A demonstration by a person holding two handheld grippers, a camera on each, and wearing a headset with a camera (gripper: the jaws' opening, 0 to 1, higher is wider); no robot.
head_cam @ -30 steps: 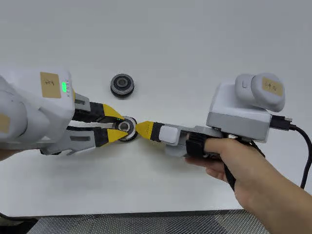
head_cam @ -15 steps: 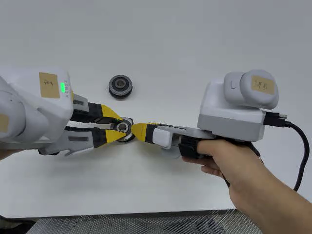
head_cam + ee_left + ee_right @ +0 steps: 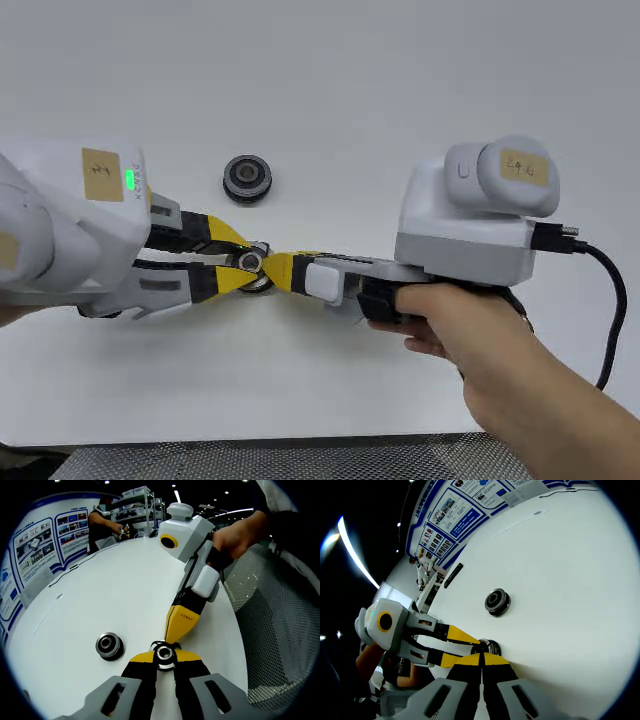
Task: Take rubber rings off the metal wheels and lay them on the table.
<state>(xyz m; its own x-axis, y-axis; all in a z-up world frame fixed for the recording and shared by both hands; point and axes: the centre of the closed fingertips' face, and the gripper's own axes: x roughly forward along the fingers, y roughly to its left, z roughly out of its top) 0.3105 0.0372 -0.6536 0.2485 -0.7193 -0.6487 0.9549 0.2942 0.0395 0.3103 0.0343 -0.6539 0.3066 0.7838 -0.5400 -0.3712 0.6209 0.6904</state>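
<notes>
The left tongs (image 3: pixel 240 262) clamp a metal wheel (image 3: pixel 164 653) low over the bench (image 3: pixel 420 90). The right tongs (image 3: pixel 282 270), closed, meet its rim from 3 o'clock; whether they pinch the rubber ring is unclear. A second wheel (image 3: pixel 247 178) lies at 12 o'clock.

The left tongs (image 3: pixel 248 262) have a bulky white-grey housing with a tan handwritten sticker (image 3: pixel 103 173) and a small green light (image 3: pixel 131 180). Their jaws are black with yellow tips. The right tongs (image 3: pixel 284 270) match, with a second tan sticker (image 3: pixel 524 168) and a black cable (image 3: pixel 590 250) at the rear.
</notes>
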